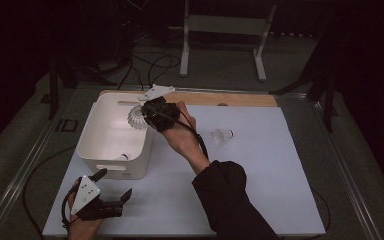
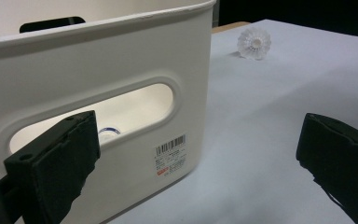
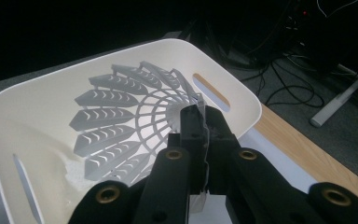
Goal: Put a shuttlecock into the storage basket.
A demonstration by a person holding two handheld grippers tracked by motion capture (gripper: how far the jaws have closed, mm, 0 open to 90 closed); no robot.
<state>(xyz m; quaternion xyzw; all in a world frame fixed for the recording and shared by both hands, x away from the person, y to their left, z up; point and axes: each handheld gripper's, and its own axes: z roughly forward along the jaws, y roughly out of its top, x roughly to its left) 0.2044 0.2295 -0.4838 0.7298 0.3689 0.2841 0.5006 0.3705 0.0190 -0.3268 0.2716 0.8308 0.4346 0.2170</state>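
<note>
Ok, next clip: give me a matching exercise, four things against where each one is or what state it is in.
Things:
1. right claw
2. left claw
3. loose shuttlecock
4. white bin

Places or states:
A. lying on the white table sheet, right of the bin
B. open, holding nothing, near the bin's handle slot
C. shut on a shuttlecock, above the bin
D. standing at the table's left side

Pairs: 1-C, 2-B, 3-A, 4-D
</note>
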